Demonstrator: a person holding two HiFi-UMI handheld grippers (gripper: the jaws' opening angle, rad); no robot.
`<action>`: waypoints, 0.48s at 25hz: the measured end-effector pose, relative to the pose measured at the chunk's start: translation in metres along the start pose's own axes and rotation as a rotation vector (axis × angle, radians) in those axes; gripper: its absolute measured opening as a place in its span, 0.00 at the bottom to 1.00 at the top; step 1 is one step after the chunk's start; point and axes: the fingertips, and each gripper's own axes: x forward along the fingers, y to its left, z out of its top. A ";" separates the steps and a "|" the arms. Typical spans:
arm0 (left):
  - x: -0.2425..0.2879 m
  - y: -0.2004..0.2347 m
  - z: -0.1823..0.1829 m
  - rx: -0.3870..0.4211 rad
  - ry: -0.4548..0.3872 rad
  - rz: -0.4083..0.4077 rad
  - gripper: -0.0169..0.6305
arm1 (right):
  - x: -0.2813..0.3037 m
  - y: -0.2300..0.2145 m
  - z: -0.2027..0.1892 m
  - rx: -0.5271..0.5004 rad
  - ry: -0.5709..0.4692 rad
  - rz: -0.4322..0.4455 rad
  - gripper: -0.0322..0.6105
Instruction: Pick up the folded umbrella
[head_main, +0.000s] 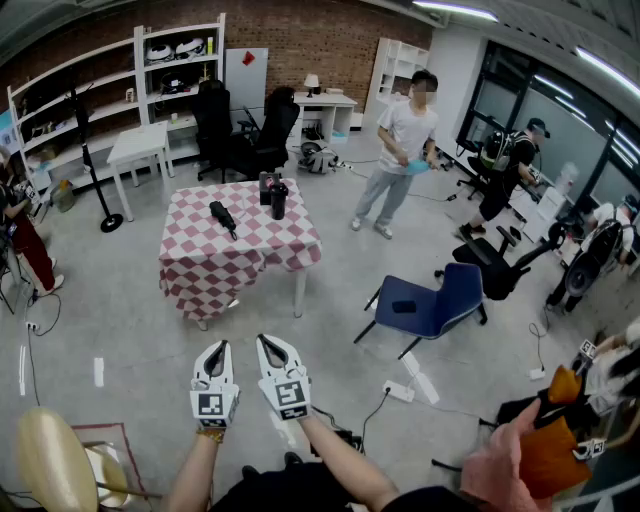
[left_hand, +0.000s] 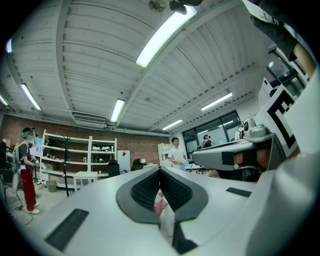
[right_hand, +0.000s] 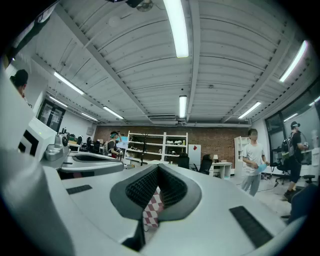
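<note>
Cream chair (head_main: 45, 455) sits low off to the left of the left gripper (head_main: 221, 347); that gripper is held level, jaws pressed together at the tips, nothing caught in them. Pretty much straight ahead of it, well out of reach, the folded umbrella (head_main: 222, 217) lies flat on the table (head_main: 297, 293) with the red-and-white checked cloth (head_main: 215, 270); it's black, and apart from the black containers (head_main: 274, 195) standing further back and to its right. The right gripper (head_main: 263, 341) is just beside the left one, also level, jaws fully closed and empty; in the right gripper view a bit of the cloth peeks through under its pads. Ahead and to its right is a blue chair (head_main: 432, 304); a person in a white tee (head_main: 402, 150) stands further off that way.
</note>
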 end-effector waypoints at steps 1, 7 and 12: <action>-0.002 0.004 0.004 -0.002 -0.008 -0.004 0.04 | 0.002 0.004 0.003 0.014 0.006 -0.005 0.07; -0.024 0.036 0.003 -0.016 -0.018 -0.003 0.04 | 0.012 0.037 0.009 0.042 0.023 0.015 0.08; -0.042 0.068 0.002 -0.028 -0.015 0.010 0.04 | 0.025 0.075 0.013 0.014 0.019 0.041 0.08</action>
